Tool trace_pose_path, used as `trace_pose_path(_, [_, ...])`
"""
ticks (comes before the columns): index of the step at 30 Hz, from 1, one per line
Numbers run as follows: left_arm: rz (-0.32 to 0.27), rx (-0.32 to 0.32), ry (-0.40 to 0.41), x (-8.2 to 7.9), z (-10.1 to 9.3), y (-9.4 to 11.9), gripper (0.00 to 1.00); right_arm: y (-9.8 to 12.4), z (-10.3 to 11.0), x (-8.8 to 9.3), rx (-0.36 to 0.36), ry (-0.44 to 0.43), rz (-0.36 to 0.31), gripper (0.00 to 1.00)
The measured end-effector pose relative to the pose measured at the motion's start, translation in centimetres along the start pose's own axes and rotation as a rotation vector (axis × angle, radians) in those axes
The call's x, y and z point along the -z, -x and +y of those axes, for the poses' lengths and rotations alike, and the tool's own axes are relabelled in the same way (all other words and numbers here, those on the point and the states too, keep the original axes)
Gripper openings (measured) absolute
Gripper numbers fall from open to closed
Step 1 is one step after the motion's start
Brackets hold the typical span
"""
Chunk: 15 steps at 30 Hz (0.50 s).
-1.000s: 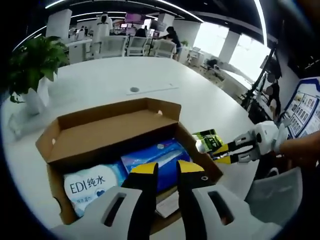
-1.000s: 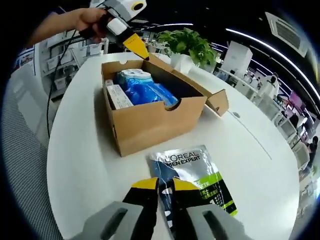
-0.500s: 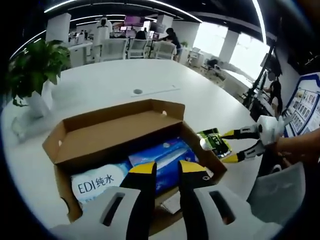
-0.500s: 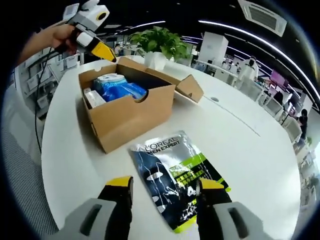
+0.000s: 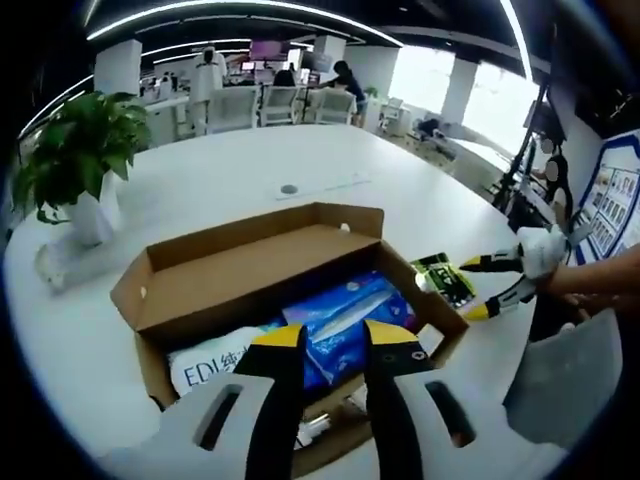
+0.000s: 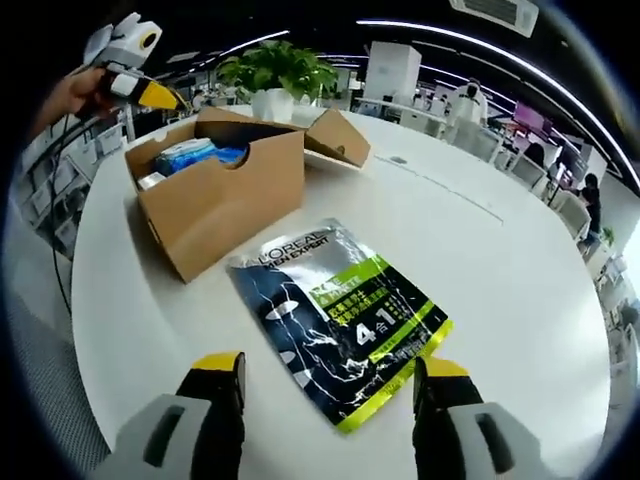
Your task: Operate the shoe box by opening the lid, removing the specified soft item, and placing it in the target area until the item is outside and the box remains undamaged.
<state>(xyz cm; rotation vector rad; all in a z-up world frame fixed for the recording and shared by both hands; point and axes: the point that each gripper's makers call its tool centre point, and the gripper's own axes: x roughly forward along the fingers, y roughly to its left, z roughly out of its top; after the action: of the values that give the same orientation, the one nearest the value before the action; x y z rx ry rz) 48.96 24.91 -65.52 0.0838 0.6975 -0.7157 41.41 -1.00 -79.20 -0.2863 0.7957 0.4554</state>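
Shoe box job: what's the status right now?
Right gripper open, left gripper near shut, both empty. Pouch flat on table, outside open shoe box. Nothing in the way.

A broad white round-edged table (image 5: 230, 165) fills the foreground of an open-plan office, and a leafy green plant in a white pot (image 5: 75, 165) stands on it near one edge; the same plant (image 6: 272, 75) is seen at the table's far side in the right gripper view. Beyond the table stand white office chairs (image 5: 275, 98) and desks with people at them, thick white columns (image 6: 392, 72), and bright windows (image 5: 490, 110) along one side. Long curved strip lights (image 5: 250, 6) run across a dark ceiling, where a square white vent panel (image 6: 492, 6) is set.
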Motion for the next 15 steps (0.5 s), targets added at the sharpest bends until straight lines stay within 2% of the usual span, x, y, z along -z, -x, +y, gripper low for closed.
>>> trace_pose_path(3, [-0.003,-0.009,-0.03,0.1,0.3,0.6,0.27,-0.1,0.0,0.1,-0.004,-0.016,-0.003,0.64])
trace_pose_path(15, [-0.05,-0.047,-0.025,0.8,1.8,3.8,0.33,-1.0,-0.9,-0.6,-0.043,-0.026,-0.037,0.57])
